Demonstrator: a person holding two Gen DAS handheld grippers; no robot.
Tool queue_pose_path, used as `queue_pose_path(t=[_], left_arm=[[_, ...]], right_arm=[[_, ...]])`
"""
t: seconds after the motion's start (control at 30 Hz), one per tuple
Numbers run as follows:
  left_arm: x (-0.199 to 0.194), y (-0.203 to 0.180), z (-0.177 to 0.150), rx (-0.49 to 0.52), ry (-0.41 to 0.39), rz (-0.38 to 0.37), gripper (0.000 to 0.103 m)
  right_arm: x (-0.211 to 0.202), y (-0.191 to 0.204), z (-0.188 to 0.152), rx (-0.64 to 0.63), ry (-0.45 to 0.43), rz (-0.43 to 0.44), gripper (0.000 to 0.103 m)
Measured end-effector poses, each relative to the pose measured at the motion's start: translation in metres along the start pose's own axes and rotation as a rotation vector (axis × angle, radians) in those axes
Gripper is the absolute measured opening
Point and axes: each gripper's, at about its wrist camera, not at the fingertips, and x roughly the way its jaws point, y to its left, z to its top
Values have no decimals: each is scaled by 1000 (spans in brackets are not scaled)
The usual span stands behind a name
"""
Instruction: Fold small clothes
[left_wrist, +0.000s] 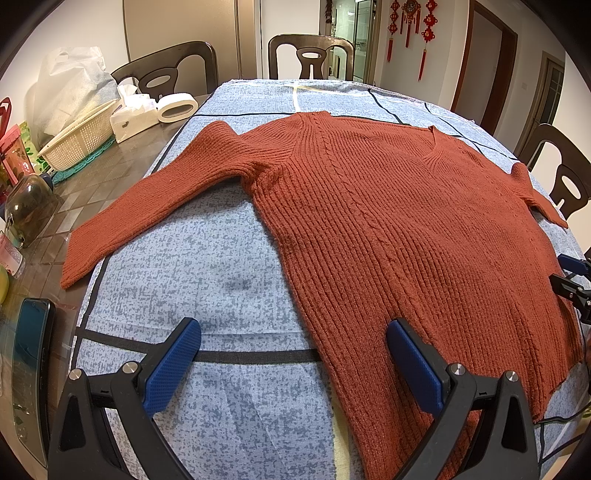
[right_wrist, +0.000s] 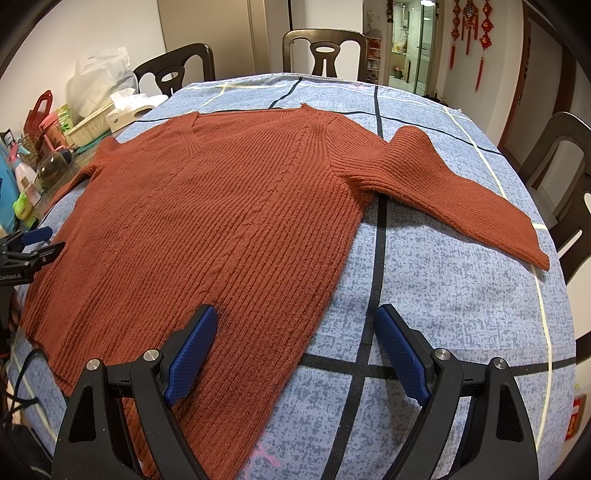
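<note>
A rust-red ribbed knit sweater (left_wrist: 388, 206) lies flat, front up, on a blue checked tablecloth (left_wrist: 207, 266), both sleeves spread outward. My left gripper (left_wrist: 293, 345) is open and empty above the sweater's lower left edge, its right finger over the knit. The right gripper's tips show at the right edge of the left wrist view (left_wrist: 572, 284). In the right wrist view the sweater (right_wrist: 229, 218) fills the middle, and my right gripper (right_wrist: 295, 330) is open and empty over its lower right edge. The left gripper shows at the left edge there (right_wrist: 26, 247).
The bare table strip on the left holds a white basket (left_wrist: 79, 142), a tissue box (left_wrist: 135, 114), a tape roll (left_wrist: 177, 107), a plastic bag, a glass jar (left_wrist: 27, 208) and a phone (left_wrist: 31, 365). Dark wooden chairs (left_wrist: 310, 55) surround the table.
</note>
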Motion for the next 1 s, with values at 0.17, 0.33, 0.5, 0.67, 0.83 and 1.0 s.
queue_pose_path(t=[0.17, 0.33, 0.5, 0.67, 0.83, 1.0], left_arm=[[0, 0, 0, 0, 0, 0, 102], [0, 0, 0, 0, 0, 0, 102], [0, 0, 0, 0, 0, 1, 102], [0, 0, 0, 0, 0, 1, 103], [2, 0, 1, -2, 0, 0, 103], [2, 1, 1, -2, 0, 0, 103]], right_arm=[[0, 0, 0, 1, 0, 0, 88], [0, 1, 0, 0, 0, -1, 88], [0, 0, 0, -1, 0, -3, 88], [0, 0, 0, -1, 0, -3, 88], [0, 1, 0, 0, 0, -2, 88], [1, 1, 0, -2, 0, -4, 88]])
